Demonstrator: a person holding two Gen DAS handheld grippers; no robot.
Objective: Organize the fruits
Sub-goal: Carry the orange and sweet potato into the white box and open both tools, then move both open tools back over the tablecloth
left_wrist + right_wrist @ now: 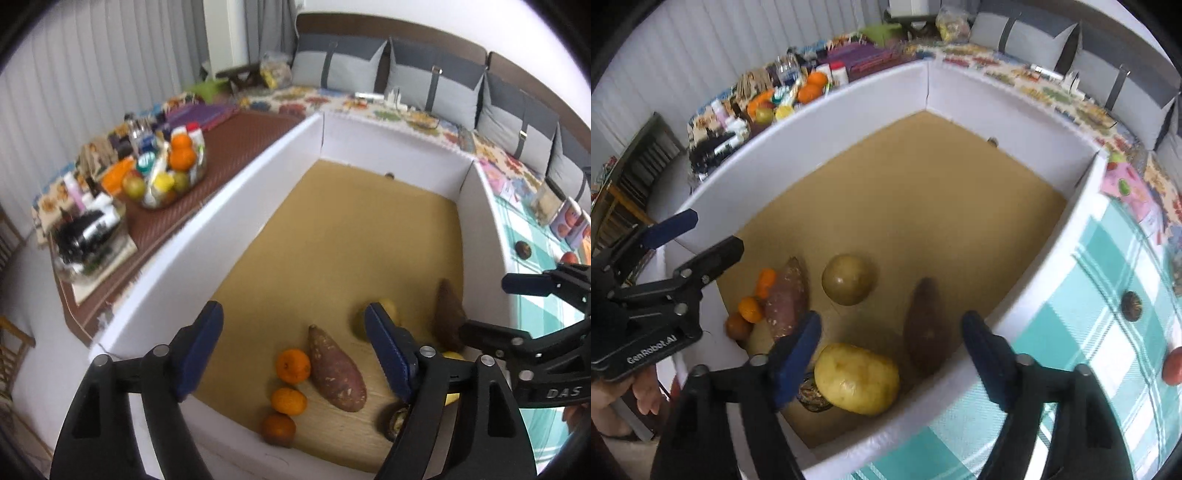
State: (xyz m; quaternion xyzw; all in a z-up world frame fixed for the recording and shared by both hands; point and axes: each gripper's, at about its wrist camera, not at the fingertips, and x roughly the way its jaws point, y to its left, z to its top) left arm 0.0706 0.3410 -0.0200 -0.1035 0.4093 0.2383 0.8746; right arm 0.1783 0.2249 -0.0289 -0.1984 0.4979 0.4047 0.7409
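right wrist view: most produce already sits in the white box (871, 92): three oranges (750, 308), two sweet potatoes (786, 299), a round greenish fruit (848, 279) and a yellow one (857, 377). left on the checked cloth (1071, 332): a dark fruit (1131, 305) and a red one (1174, 365). right gripper (890, 350) and left gripper (293, 350) hover spread, empty.

White box (849, 107) walls looked matt, smooth; floor matt tan board. Sweet potato (337, 373) skin rough, dull. Oranges (293, 365) slightly glossy. Checked cloth (1082, 295) at 3 o'clock.
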